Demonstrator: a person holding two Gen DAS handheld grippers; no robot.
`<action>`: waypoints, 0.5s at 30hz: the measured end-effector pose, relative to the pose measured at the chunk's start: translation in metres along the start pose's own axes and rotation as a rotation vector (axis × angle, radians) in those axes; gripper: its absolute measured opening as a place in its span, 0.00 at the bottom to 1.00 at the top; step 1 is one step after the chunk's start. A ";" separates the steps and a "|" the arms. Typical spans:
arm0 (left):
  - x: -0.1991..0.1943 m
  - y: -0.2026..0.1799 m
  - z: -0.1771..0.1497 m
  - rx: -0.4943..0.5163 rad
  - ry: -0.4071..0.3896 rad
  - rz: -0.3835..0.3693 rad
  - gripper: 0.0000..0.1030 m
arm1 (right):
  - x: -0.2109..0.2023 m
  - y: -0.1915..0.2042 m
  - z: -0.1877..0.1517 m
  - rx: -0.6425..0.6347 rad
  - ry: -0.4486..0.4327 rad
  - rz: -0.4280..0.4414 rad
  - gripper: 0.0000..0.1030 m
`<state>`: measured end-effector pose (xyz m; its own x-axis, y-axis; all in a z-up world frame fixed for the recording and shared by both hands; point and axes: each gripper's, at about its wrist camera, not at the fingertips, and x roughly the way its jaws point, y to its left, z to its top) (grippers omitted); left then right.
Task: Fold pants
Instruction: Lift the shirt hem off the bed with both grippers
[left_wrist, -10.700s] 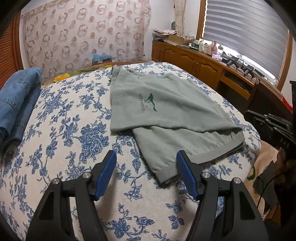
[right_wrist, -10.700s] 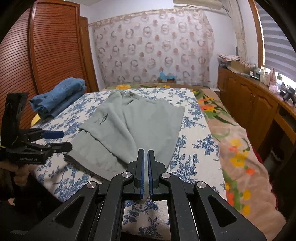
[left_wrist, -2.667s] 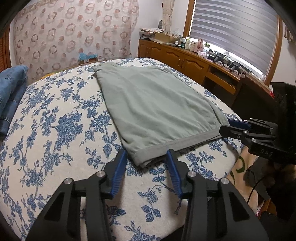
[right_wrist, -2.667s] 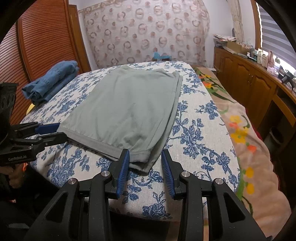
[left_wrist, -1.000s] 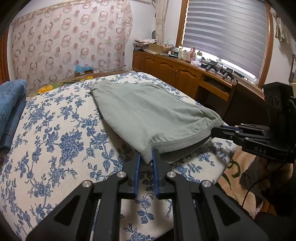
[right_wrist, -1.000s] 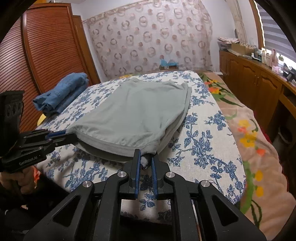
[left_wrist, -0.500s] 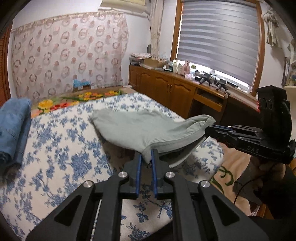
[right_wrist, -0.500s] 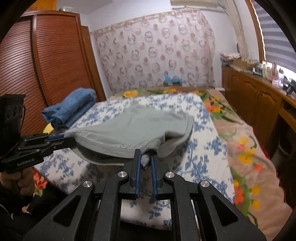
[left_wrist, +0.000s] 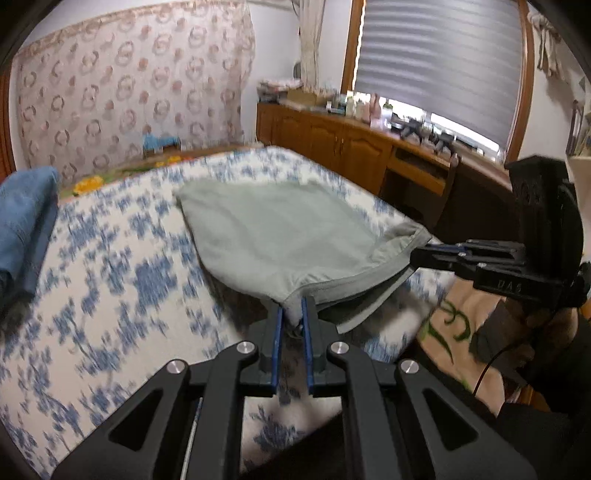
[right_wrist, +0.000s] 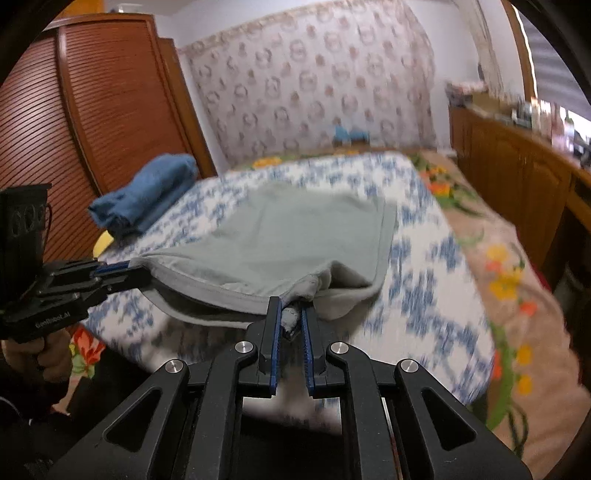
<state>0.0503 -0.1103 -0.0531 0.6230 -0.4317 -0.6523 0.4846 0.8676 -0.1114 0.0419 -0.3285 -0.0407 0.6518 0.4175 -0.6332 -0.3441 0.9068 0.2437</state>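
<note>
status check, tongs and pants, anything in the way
Left tongs and right tongs both shut on near hem corners. Green pants lifted off the bed. Folded jeans well aside.

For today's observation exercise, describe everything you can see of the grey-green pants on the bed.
The grey-green pants look like soft knit fabric, already folded into a layered panel with a hemmed band along the near edge. That edge is lifted off the blue floral bedspread, pinched at one corner by the left gripper and at the other by the right gripper; the far end rests on the bed.
</note>
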 end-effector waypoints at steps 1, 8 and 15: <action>0.003 -0.001 -0.004 -0.002 0.013 -0.002 0.07 | 0.002 0.000 -0.003 0.004 0.012 -0.004 0.08; 0.011 0.000 -0.021 -0.016 0.053 0.008 0.07 | 0.010 -0.006 -0.021 0.042 0.099 -0.029 0.30; 0.016 0.004 -0.028 -0.030 0.070 0.007 0.07 | 0.006 -0.009 -0.014 0.074 0.063 -0.056 0.38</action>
<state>0.0449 -0.1067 -0.0846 0.5811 -0.4081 -0.7042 0.4613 0.8779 -0.1280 0.0397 -0.3349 -0.0567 0.6237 0.3638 -0.6918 -0.2562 0.9314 0.2588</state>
